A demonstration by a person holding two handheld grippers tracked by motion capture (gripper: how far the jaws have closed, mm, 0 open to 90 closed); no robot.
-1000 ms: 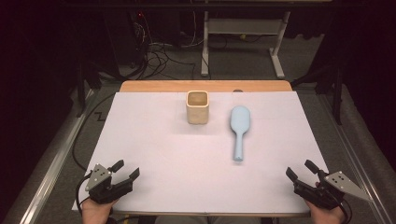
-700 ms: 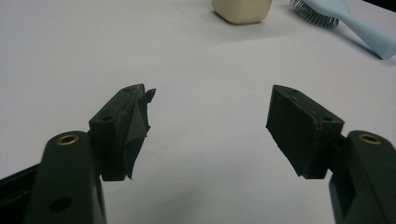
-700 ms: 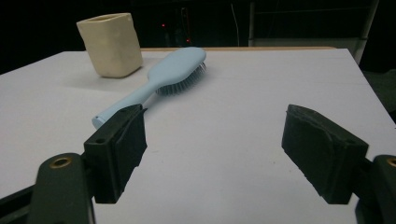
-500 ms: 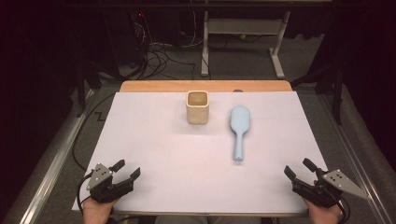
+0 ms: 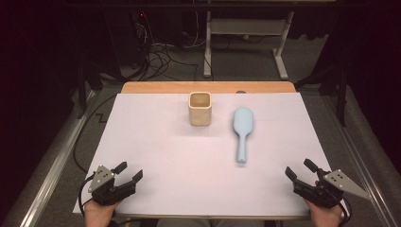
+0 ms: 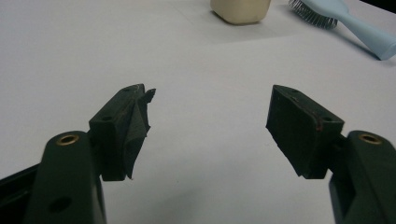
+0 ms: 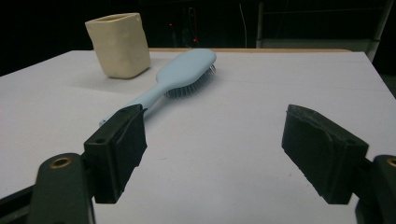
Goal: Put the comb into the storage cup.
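Hairbrush lay bristles-down beside cup; your left gripper and right gripper rested near table edge, jaws apart, empty.

Overhead view; two low, table-level views

One hairbrush; one cup; two grippers

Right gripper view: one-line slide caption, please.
Open right gripper looks across the white table at a bristles-down blue hairbrush beside a cream cup.
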